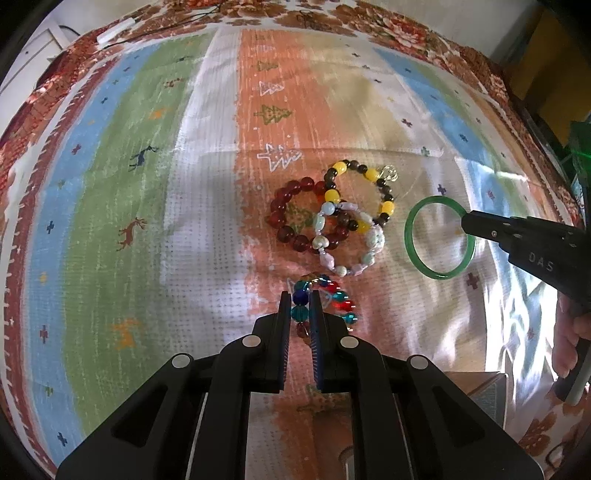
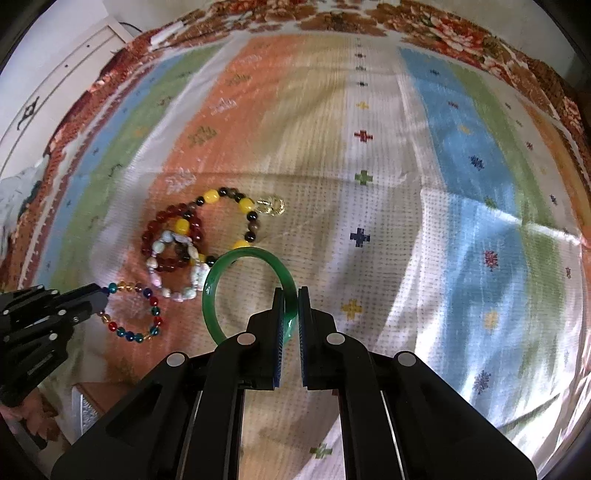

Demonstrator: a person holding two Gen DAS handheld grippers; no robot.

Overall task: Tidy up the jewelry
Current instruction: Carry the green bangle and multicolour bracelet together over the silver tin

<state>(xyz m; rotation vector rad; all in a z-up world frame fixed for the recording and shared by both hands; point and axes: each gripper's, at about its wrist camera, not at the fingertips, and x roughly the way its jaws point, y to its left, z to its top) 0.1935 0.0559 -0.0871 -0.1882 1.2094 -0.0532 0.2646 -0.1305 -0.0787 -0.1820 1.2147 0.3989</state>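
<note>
My left gripper (image 1: 300,299) is shut on a multicoloured bead bracelet (image 1: 334,301), which hangs to its right; it also shows in the right wrist view (image 2: 133,314) with the left gripper (image 2: 105,293) at its edge. My right gripper (image 2: 291,295) is shut on a green bangle (image 2: 221,280); it also shows in the left wrist view (image 1: 439,238), gripped at its right side by the right gripper (image 1: 466,223). A dark red bead bracelet (image 1: 291,218), a yellow and dark bead bracelet (image 1: 369,184) and a pale stone bracelet (image 1: 351,240) lie overlapping on the cloth.
A striped patterned cloth (image 1: 147,184) covers the surface, with a floral border (image 1: 406,33) at the back. A box corner (image 1: 480,391) shows near the front right in the left wrist view. A white cabinet (image 2: 55,74) stands beyond the far left.
</note>
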